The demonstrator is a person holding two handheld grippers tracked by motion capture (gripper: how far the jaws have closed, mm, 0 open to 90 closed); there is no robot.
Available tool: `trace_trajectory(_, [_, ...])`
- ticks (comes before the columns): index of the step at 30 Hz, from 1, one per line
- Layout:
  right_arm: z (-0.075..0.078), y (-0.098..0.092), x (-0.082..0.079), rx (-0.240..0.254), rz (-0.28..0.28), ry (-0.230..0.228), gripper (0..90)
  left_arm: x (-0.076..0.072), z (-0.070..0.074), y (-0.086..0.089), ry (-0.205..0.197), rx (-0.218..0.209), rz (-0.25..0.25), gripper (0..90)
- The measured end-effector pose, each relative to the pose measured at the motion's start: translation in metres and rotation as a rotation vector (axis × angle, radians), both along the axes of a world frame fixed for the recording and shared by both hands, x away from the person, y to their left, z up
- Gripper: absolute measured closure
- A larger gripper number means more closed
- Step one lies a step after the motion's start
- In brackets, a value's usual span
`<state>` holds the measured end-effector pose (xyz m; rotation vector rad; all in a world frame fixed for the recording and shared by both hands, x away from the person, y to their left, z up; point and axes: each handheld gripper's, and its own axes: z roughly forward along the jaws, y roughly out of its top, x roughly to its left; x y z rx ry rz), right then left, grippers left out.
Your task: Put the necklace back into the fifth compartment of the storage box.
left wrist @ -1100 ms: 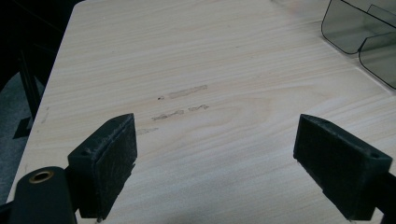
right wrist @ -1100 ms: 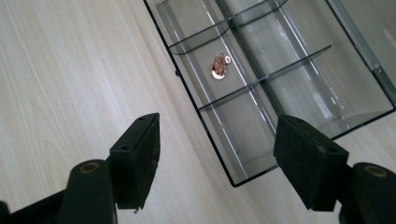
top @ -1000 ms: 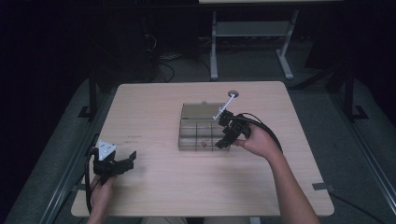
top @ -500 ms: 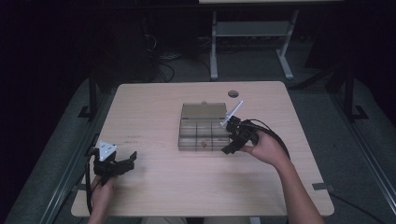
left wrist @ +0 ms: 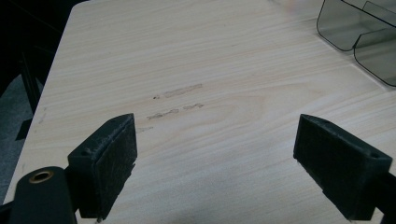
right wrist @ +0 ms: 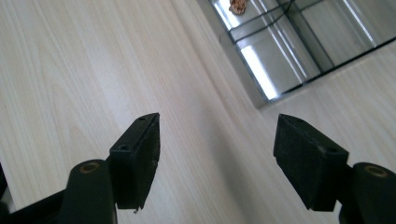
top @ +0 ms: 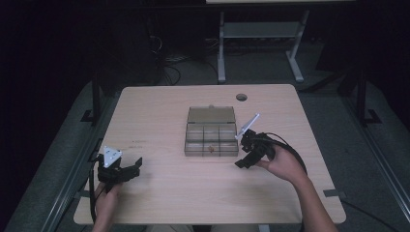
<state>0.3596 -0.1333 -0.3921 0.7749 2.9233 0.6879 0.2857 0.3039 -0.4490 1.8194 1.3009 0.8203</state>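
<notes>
Now we hold the right gripper point(top: 245, 157) with its jaws wide apart and nothing between them, just off the front right corner of the clear box point(top: 211, 131) at mid-table. Our left gripper point(top: 126, 170), also gaping and bare, sits near the table's point(top: 164, 198) front left corner. One small brown piece point(right wrist: 238, 5) lies in the box's front middle compartment.

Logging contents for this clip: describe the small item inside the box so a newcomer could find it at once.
On the wooden table, find the clear compartment box at its middle, lid open. In the near row, the middle compartment holds a small brownish object; it is too small to identify, and the other compartments look empty.
</notes>
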Motion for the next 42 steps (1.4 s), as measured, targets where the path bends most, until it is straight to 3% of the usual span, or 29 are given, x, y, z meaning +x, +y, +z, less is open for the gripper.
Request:
trace_trajectory(21, [-0.031,-0.044,-0.041,0.023,-0.058,0.007,30.9,-0.002,0.0,-0.003,-0.006,0.015,-0.01,13.1])
trace_trajectory(32, [-0.045,-0.056,-0.06,0.038,-0.078,0.01,29.9,-0.002,0.0,-0.003,0.0,0.012,-0.012,13.1])
trace_trajectory(38, [-0.047,-0.061,-0.072,0.053,-0.095,0.01,29.7,-0.003,0.0,-0.004,-0.002,0.0,-0.012,13.1])
trace_trajectory(42, [-0.044,-0.062,-0.08,0.059,-0.097,-0.017,29.9,-0.002,0.001,-0.002,-0.013,0.004,-0.016,13.1])
